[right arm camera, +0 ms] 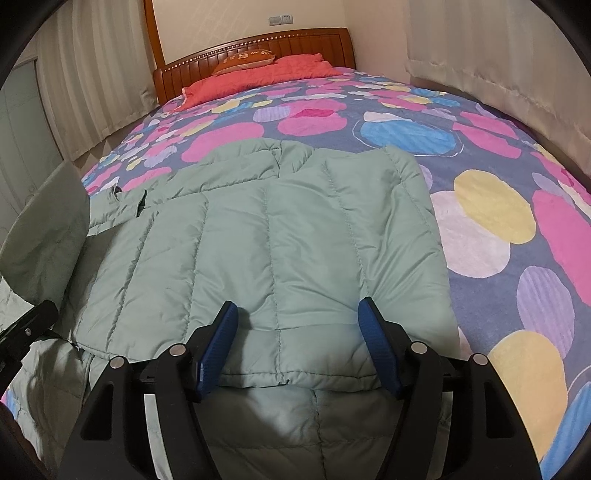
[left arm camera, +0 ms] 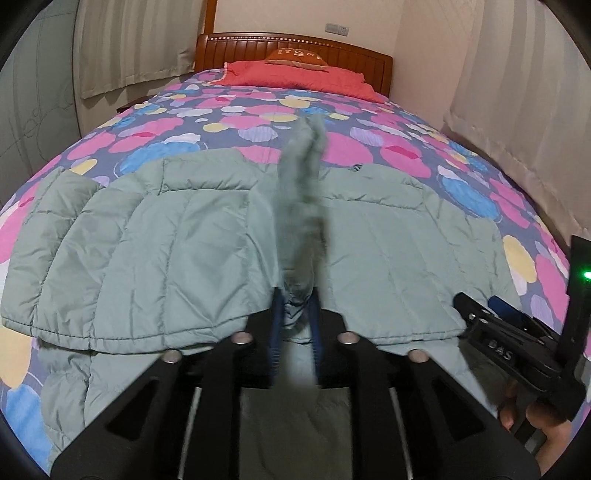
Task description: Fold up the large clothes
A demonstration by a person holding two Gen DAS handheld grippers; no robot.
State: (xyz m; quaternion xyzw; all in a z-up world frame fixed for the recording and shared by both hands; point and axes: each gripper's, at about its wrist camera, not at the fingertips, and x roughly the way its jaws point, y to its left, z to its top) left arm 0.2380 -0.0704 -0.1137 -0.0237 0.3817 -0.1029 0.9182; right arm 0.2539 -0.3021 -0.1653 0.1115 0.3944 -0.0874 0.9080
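On the bed we see the green quilted jacket spread flat. Our left gripper pinches a blurred, raised strip of it between nearly closed jaws. Our right gripper hovers with jaws spread over the near hem.

A home bedroom is showing here. A bed under a spotted pink, blue and yellow cover is filling the middle of both frames, with a wooden headboard and red pillow at the top centre. Pale curtains are hanging along both sides, and a wall socket is sitting above the headboard.
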